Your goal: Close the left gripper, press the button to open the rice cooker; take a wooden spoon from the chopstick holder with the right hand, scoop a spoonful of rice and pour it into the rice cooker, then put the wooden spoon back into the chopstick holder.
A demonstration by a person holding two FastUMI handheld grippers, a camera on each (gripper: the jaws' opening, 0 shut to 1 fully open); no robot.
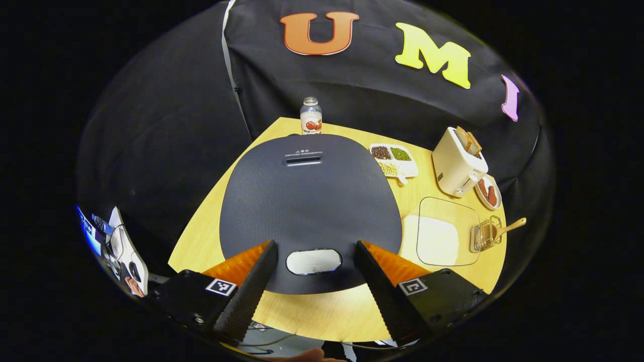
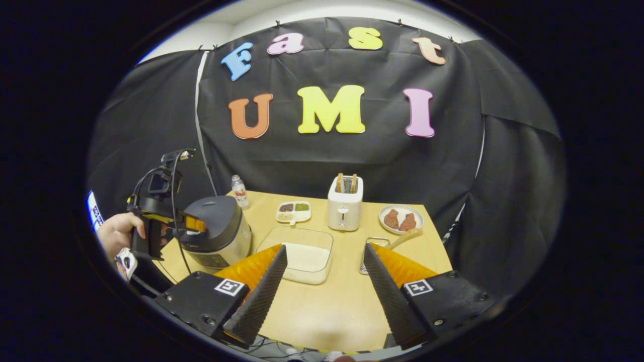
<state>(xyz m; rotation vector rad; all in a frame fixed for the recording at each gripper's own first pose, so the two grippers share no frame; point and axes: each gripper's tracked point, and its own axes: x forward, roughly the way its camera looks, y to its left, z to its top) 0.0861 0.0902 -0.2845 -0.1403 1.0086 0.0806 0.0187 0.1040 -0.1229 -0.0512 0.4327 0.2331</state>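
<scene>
Pale wooden table (image 2: pixel 322 306) against a black cloth wall, crowded along its far edge: small bottle (image 1: pixel 311 116), divided dish of beans (image 1: pixel 394 159), toaster (image 2: pixel 344 203) with slices standing in its slots, plate of reddish pieces (image 2: pixel 401 219).

Nearer, on the left: rice cooker (image 1: pixel 310 198), lid down, seen almost from straight above in the left gripper view. Oblong pale button (image 1: pixel 313 261) at the near edge of the lid, long axis crosswise, squarely between the fingers of the left gripper (image 1: pixel 315 281) and just ahead of them. Fingers spread wide, gripping nothing; not yet drawn together as the task asks before the press. In the right gripper view, same tool poised above the cooker's near side in a hand (image 2: pixel 116 232).

Right of the cooker: clear container of rice (image 2: pixel 305 255), then the wire chopstick holder (image 1: pixel 486 235) with the wooden spoon (image 1: pixel 508 229) leaning out, handle up and away to the right.

Right gripper (image 2: pixel 324 284) well back from the table's near edge, fingers apart and empty; holder ahead and slightly right, so nearer this hand.

Probably the opening step: close, then push down on the button.
</scene>
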